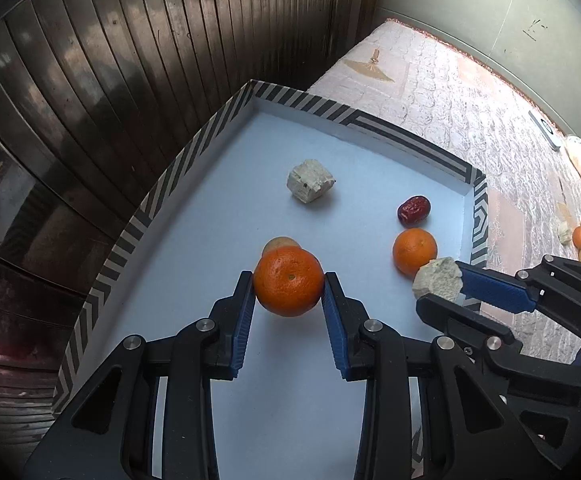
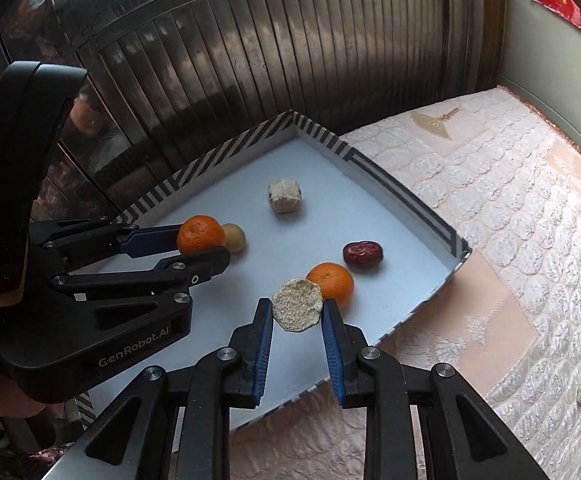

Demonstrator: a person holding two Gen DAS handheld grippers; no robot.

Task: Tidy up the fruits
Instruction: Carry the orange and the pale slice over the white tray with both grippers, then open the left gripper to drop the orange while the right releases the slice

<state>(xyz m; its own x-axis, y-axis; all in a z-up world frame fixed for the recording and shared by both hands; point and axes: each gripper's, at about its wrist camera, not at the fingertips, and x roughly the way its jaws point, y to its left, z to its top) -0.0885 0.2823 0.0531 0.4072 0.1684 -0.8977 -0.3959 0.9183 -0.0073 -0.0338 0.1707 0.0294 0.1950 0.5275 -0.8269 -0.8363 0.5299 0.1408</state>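
The left gripper [image 1: 289, 282] is clamped on an orange [image 1: 289, 281], held above the tray's [image 1: 374, 120] white floor with a small tan fruit [image 1: 277, 243] just beyond its fingertips. The right gripper [image 2: 297, 305] is clamped on a crumbly pale chunk [image 2: 297, 305], with a second orange [image 2: 332, 283] just past its tips and a red date [image 2: 363, 254] farther ahead. The risks, as I judge them: the round orange may roll once freed — toward the tan fruit — and a hard squeeze could crumble the chunk. Lowering the right gripper straight down could knock the orange ahead.
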